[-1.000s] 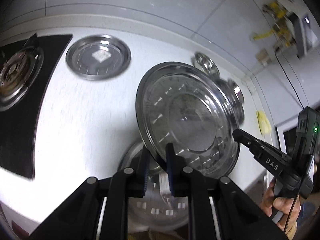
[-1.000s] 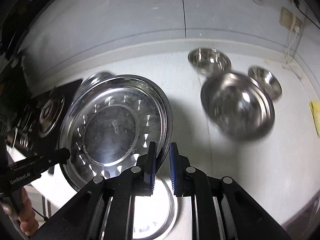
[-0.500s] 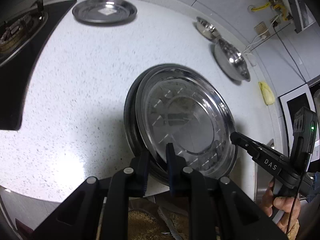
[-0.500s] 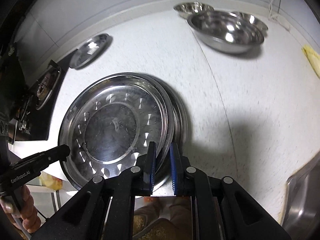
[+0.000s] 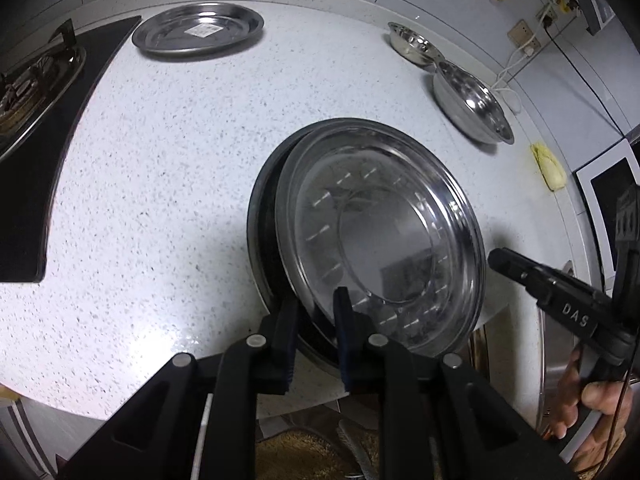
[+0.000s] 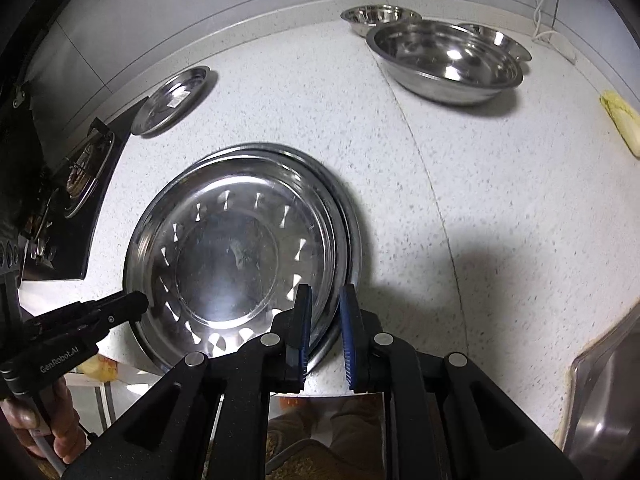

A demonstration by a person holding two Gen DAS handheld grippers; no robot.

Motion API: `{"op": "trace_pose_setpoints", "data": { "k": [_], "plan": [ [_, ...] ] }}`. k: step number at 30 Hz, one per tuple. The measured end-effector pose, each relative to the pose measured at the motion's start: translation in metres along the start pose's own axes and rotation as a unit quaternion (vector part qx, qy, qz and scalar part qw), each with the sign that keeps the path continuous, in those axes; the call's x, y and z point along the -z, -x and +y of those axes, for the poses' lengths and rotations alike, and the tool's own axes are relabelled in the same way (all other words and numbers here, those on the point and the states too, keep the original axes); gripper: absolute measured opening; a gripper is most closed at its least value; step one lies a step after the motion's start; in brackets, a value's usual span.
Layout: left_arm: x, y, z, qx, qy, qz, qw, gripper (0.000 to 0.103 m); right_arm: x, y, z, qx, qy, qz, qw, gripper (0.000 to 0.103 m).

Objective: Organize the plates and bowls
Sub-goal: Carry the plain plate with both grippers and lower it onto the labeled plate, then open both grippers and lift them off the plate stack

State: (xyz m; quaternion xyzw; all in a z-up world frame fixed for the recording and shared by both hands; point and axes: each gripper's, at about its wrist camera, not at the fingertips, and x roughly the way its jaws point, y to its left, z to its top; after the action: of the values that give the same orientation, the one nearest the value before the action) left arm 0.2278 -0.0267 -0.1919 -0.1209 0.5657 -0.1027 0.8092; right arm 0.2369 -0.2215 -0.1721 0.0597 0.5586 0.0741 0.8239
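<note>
A large patterned steel plate [image 5: 384, 236] lies on top of another large steel plate [image 5: 264, 216] near the counter's front edge; it also shows in the right wrist view [image 6: 228, 256]. My left gripper [image 5: 316, 312] is shut on the top plate's near rim. My right gripper [image 6: 324, 320] is shut on its opposite rim. A smaller steel plate [image 5: 198, 34] with a sticker sits at the back by the stove. A big steel bowl [image 6: 444, 60] and two small bowls [image 6: 378, 16] stand at the back right.
A black gas stove [image 5: 36, 120] is on the left. A yellow cloth [image 6: 622, 120] lies at the right. A steel sink [image 6: 608, 404] edge is at the lower right. The counter [image 5: 168, 168] is speckled white. Cables and sockets [image 5: 524, 40] are on the wall.
Both grippers have lowered the patterned plate from a tilted, raised hold down onto the other large plate on the counter. It now lies nearly flat, and both grippers still grip its rim.
</note>
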Motion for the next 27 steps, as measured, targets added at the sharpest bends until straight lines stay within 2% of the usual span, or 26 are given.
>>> {"op": "trace_pose_setpoints", "data": {
  "k": [6,9,10,13,14,16,17,19,21,27],
  "plan": [
    [-0.004,0.01,0.005,-0.008,0.004,-0.015,0.9998,0.017,-0.008,0.007,0.0,-0.001,0.004,-0.013,1.0,0.013],
    [-0.012,0.021,0.01,-0.001,0.013,-0.029,0.9995,0.017,-0.016,0.01,0.002,-0.001,0.012,-0.019,1.0,0.014],
    [-0.017,0.026,0.013,0.0,0.016,-0.034,0.9993,0.017,-0.018,0.01,0.002,-0.004,0.014,-0.019,1.0,0.017],
    [-0.032,0.035,0.024,0.0,0.033,-0.047,0.9983,0.038,-0.028,0.01,0.006,-0.01,0.018,-0.025,0.999,0.038],
    [-0.036,0.036,0.028,-0.002,0.037,-0.049,0.9981,0.041,-0.031,0.009,0.009,-0.011,0.021,-0.027,0.999,0.044],
    [-0.049,0.039,0.038,-0.009,0.048,-0.052,0.9974,0.047,-0.042,0.008,0.014,-0.022,0.026,-0.029,0.999,0.051],
    [-0.057,0.04,0.046,-0.015,0.057,-0.055,0.9968,0.049,-0.047,0.006,0.016,-0.027,0.026,-0.03,0.999,0.057],
    [-0.074,0.041,0.06,-0.025,0.074,-0.057,0.9953,0.049,-0.061,0.003,0.023,-0.039,0.026,-0.035,0.998,0.064],
    [-0.095,0.039,0.078,-0.037,0.098,-0.055,0.9929,0.049,-0.077,-0.001,0.034,-0.05,0.031,-0.038,0.998,0.066],
    [-0.166,0.018,0.133,-0.04,0.175,-0.046,0.9827,0.049,-0.145,-0.039,0.081,-0.093,0.053,-0.027,0.994,0.069]
  ]
}}
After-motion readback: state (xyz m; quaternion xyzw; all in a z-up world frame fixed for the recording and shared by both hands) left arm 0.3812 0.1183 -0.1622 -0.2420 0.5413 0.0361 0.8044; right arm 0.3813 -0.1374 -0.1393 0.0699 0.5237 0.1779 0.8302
